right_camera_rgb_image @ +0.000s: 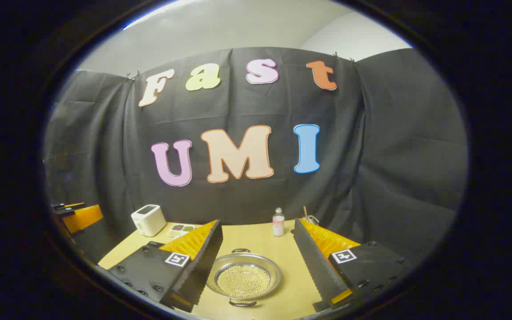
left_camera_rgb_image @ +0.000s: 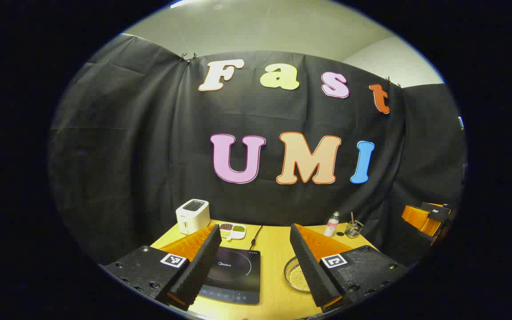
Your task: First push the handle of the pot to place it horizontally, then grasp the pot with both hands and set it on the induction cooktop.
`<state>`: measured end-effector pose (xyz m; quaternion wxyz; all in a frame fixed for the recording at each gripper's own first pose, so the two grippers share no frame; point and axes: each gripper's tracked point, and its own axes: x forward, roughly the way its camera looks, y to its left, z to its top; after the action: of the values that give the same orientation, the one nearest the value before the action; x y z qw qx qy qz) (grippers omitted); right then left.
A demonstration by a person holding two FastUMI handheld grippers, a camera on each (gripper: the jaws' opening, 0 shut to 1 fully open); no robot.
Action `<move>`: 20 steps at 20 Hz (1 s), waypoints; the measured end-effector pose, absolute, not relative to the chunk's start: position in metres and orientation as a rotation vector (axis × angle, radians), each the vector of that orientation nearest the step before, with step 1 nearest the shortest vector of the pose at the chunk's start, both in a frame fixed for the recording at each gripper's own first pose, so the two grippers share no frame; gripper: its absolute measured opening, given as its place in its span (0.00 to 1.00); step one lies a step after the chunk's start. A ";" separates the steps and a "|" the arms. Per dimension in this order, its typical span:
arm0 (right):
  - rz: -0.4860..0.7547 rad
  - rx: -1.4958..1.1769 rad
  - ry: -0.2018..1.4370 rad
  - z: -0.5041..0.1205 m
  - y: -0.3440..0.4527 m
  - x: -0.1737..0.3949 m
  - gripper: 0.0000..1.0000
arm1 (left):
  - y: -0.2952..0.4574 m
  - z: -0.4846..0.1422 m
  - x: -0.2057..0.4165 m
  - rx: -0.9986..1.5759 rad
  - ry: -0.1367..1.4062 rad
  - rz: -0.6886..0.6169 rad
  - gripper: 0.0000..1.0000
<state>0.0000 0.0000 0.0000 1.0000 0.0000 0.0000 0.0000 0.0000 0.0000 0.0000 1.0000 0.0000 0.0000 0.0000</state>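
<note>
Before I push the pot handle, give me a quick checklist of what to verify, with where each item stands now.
1. Left gripper open: ok.
2. Right gripper open: ok.
3. Pot on the table, between the right fingers: ok.
4. Pot handles turned sideways: not ok, one points near, one far.
5. Cooktop top free: ok.
6. Bottle away from the pot: ok.

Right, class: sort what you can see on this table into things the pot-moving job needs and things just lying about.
Needed for the job:
- pot holding small pale beads, with loop handles
- induction cooktop
- left gripper, open
- right gripper, open

Just lying about:
- white toaster
- divided snack dish
- small bottle
- glass with sticks
</note>
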 end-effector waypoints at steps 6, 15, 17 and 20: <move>-0.038 0.033 0.031 -0.017 0.006 -0.007 0.92 | 0.018 -0.004 -0.003 0.019 -0.008 -0.004 0.91; -0.063 0.037 0.065 -0.028 -0.002 -0.018 0.92 | 0.020 -0.016 0.003 0.025 0.008 -0.021 0.91; -0.062 0.034 0.069 -0.032 -0.002 -0.019 0.92 | 0.018 -0.018 0.003 0.025 0.017 -0.027 0.95; -0.068 0.041 0.078 -0.037 -0.003 -0.019 0.92 | 0.018 -0.019 0.002 0.033 0.026 -0.036 0.91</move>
<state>-0.0192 -0.0030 -0.0373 0.9984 0.0207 0.0390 -0.0340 0.0025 0.0182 -0.0192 0.9996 0.0166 0.0130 -0.0178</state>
